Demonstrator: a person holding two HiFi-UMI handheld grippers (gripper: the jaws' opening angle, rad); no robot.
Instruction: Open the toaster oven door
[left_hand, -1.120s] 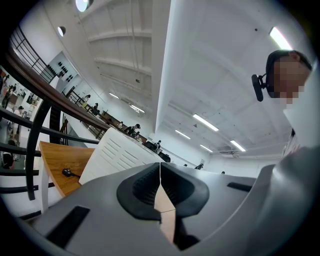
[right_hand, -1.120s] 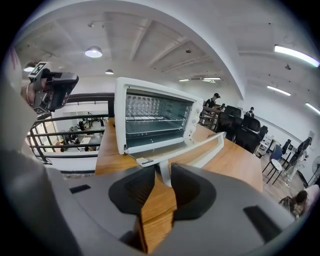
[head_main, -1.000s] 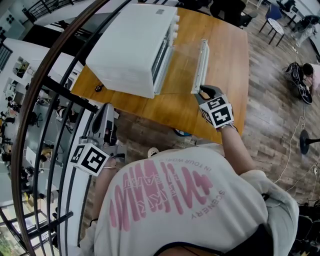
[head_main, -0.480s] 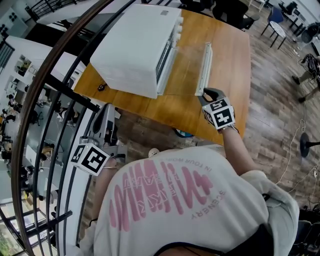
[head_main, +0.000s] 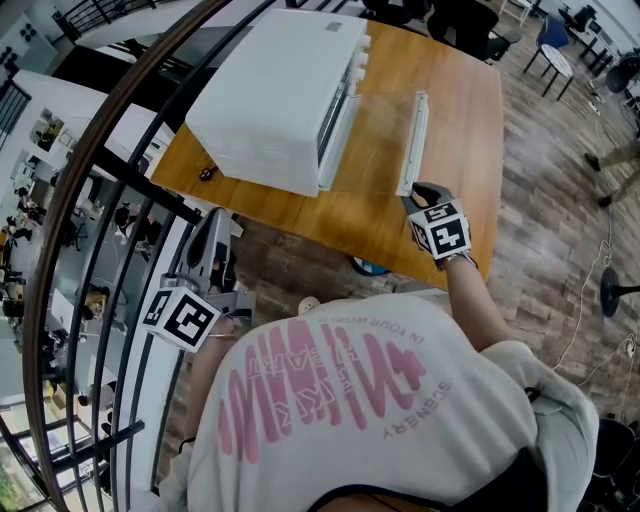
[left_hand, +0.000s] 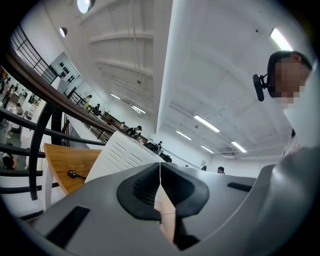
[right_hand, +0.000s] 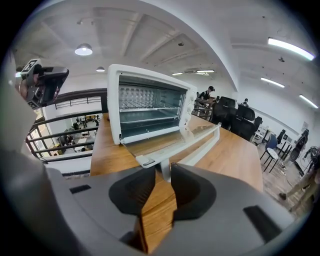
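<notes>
Clear glass makes the door hard to trace; it lies flat, fully down, before the boxy white toaster oven, near the wooden table's edge beside the railing. Upside-down pink print on the shirt includes "SCENERY". The right gripper's ribbed jaws, just closing slightly, stand apart round the white handle's end post. The left gripper, off the table, is pressed together, empty

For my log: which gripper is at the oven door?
The right gripper, its jaws just closing further around the door handle end; the left gripper is shut beside the railing.
</notes>
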